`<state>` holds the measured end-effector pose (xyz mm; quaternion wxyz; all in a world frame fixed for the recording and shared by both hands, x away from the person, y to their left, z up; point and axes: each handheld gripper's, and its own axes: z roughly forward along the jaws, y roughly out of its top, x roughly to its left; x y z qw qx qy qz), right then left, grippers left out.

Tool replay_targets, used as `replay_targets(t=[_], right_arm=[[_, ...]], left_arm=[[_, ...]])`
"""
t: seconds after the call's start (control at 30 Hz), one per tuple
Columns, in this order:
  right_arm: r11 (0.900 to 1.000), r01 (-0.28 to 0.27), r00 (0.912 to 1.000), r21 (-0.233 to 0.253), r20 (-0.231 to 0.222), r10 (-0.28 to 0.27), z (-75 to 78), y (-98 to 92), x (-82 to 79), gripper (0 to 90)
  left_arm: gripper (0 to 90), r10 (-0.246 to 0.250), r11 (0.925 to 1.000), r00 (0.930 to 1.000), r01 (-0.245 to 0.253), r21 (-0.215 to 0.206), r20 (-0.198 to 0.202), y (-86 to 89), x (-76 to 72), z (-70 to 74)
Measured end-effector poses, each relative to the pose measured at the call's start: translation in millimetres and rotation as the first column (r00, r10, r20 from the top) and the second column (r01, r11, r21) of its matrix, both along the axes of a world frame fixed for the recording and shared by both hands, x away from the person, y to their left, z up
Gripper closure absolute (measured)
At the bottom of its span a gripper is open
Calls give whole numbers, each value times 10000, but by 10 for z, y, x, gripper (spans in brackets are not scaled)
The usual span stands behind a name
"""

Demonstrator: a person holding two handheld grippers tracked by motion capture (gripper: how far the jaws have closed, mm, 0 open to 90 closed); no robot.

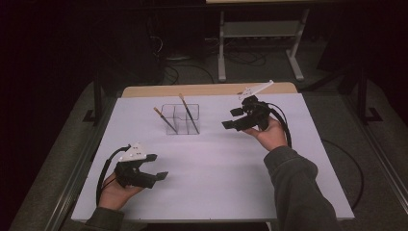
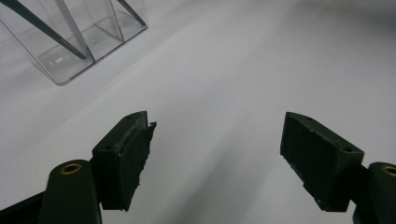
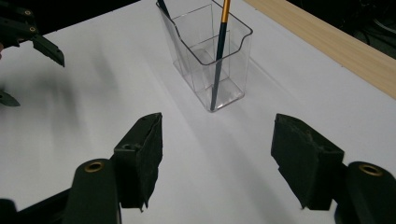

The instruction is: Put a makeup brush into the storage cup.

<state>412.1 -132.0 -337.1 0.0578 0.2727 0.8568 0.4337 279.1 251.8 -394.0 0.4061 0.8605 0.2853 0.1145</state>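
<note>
— Between the right gripper's [image 3: 217,156] black jaws, what did you see?

— Bare white table cover [image 3: 93,116]; the jaws stood spread wide and pinched nothing. Beyond them stood the clear plastic box-shaped holder with inner dividers [image 3: 212,60], well apart from the jaw tips. One dark-shafted brush with an orange-gold upper part [image 3: 219,51] leaned in its nearer compartment, its lower end on the holder's floor.

— And the left gripper [image 2: 217,154]?

— Also spread, with nothing between its jaws, low over the white cover near the table's front left corner. From it the holder sat far off at the upper left.

— How many things were in the holder?

— From above, two: that brush in the right-hand part, and a second slim dark brush with a pale tip [image 1: 165,120] in the left-hand part, both tilted leftwards at the top. The holder stood toward the back middle of the table, near the bare wooden edge [image 1: 207,89], between the two grippers.
</note>
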Motion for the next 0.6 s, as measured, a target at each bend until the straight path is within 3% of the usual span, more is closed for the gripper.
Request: replay_targets(t=[0.43,0.6], right_arm=[[9997,180,9998,134,90,-181,-83,-181,-179,311],[9993,313,9994,217,116,-315,-109,-254,-237,306]], left_arm=[[228,-64,10000,10000,64,70,-33,-20,-1,1],[227,19,10000,9999,-20,-95,-107,-40,-10,-6]])
